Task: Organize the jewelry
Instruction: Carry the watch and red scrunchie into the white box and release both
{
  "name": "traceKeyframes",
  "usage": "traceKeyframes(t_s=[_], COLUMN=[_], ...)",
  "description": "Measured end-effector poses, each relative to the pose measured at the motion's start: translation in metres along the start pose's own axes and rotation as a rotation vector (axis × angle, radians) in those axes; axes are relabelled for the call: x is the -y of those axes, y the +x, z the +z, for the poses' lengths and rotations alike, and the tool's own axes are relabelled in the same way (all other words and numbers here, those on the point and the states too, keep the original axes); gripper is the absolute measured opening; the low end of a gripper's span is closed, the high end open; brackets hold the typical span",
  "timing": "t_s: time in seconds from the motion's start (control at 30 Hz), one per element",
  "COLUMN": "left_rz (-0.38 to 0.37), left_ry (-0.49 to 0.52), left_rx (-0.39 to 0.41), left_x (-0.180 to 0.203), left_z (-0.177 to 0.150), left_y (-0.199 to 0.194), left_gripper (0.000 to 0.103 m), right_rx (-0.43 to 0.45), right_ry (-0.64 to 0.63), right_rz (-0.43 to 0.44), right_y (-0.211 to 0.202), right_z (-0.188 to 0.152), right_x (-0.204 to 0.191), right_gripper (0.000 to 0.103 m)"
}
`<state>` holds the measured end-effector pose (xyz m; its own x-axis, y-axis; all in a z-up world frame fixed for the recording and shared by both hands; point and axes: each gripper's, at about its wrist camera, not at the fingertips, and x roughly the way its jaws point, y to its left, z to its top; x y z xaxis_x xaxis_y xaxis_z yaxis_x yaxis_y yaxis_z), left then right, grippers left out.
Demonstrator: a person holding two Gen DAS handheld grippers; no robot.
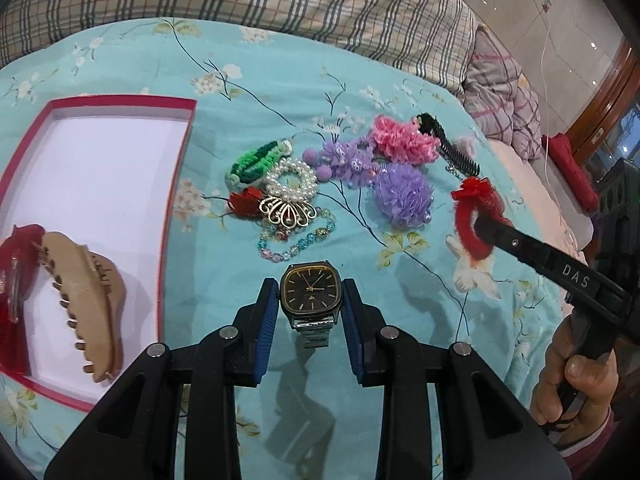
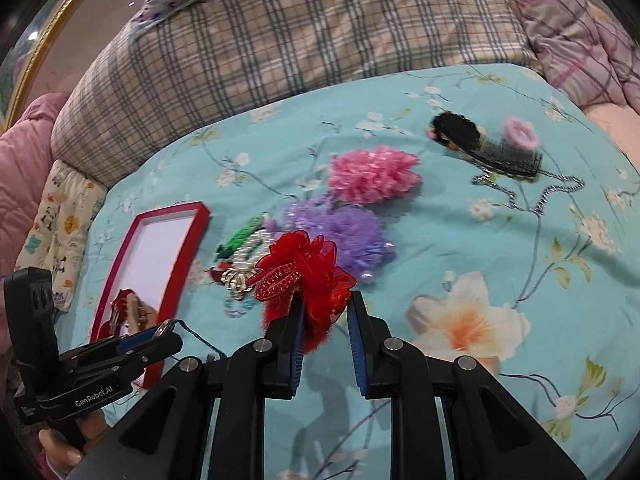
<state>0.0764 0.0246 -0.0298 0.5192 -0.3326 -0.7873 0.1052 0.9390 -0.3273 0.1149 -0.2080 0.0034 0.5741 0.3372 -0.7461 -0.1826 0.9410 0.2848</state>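
My left gripper (image 1: 311, 300) is shut on a square gold-and-black wristwatch (image 1: 311, 294), held by its case above the turquoise bedspread; the metal band hangs below. In the right wrist view that gripper (image 2: 154, 334) shows at lower left, beside the red-rimmed box (image 2: 196, 220). My right gripper (image 2: 326, 306) is shut on a red furry hair tie with a chiffon flower and rhinestone bow (image 2: 312, 276), lifted off the bed. From the left wrist view the right gripper (image 1: 482, 224) holds this red tie (image 1: 474, 216) at right. The box (image 1: 178, 168) holds a beige claw clip (image 1: 86, 300) and a red clip (image 1: 16, 276).
A pile lies on the bedspread: green tie (image 1: 256, 160), pearl bracelet (image 1: 292, 180), gold brooch (image 1: 288, 210), glass-bead bracelet (image 1: 296, 242), purple pompom (image 1: 404, 194), pink scrunchie (image 1: 404, 140), black comb (image 1: 452, 148) with a silver chain (image 2: 536, 196). Plaid pillows (image 2: 304, 36) line the far side.
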Motion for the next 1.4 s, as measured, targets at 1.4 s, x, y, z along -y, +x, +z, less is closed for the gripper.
traceKeyframes(t_s=[1.4], left_rz=[0.216], left_ry=[-0.194], left_rx=[0.196], left_x=[-0.171], left_z=[0.045], left_y=[-0.091], left_gripper=[0.029], right_rx=[-0.146], right_ry=[-0.235], right_rz=[0.240], right_y=[0.107], right_z=[0.019], right_x=[-0.207], right_gripper=[0.020])
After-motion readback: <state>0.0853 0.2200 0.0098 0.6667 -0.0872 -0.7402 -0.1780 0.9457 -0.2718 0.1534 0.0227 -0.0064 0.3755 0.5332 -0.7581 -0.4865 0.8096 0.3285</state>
